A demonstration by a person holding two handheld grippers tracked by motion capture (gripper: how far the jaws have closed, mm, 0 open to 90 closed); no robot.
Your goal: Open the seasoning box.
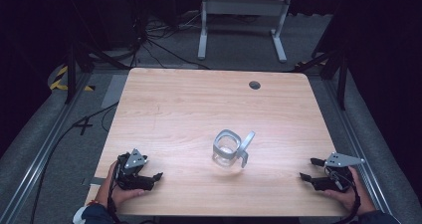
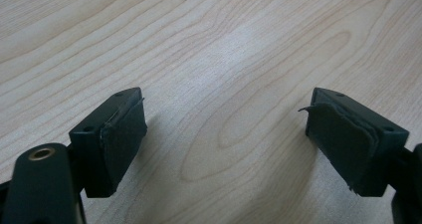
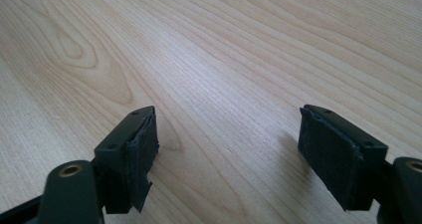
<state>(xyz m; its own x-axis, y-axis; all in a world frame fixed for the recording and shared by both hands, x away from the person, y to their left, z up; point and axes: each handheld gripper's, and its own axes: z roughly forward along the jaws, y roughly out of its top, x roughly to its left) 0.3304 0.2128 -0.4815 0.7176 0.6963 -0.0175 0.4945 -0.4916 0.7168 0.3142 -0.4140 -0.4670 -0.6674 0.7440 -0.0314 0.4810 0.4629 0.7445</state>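
A clear glass jar (image 1: 225,157) with a grey square-ish lid frame and a raised metal clamp handle (image 1: 247,145) stands in the middle of the wooden table (image 1: 199,99), toward the front. My left gripper (image 1: 151,172) rests near the front left edge, held by a hand, its jaws open and pointing right. My right gripper (image 1: 309,168) rests near the front right edge, jaws open and pointing left toward the jar. In the left gripper view the left gripper (image 2: 224,134) has only bare wood between its pads (image 2: 124,134). The right gripper (image 3: 226,149) likewise has bare wood between its pads (image 3: 142,154).
A round cable hole (image 1: 255,85) sits in the table's back right part. Behind the table stands a white metal frame (image 1: 244,15), with cables (image 1: 149,35) on the grey floor. Rails run along both sides of the table.
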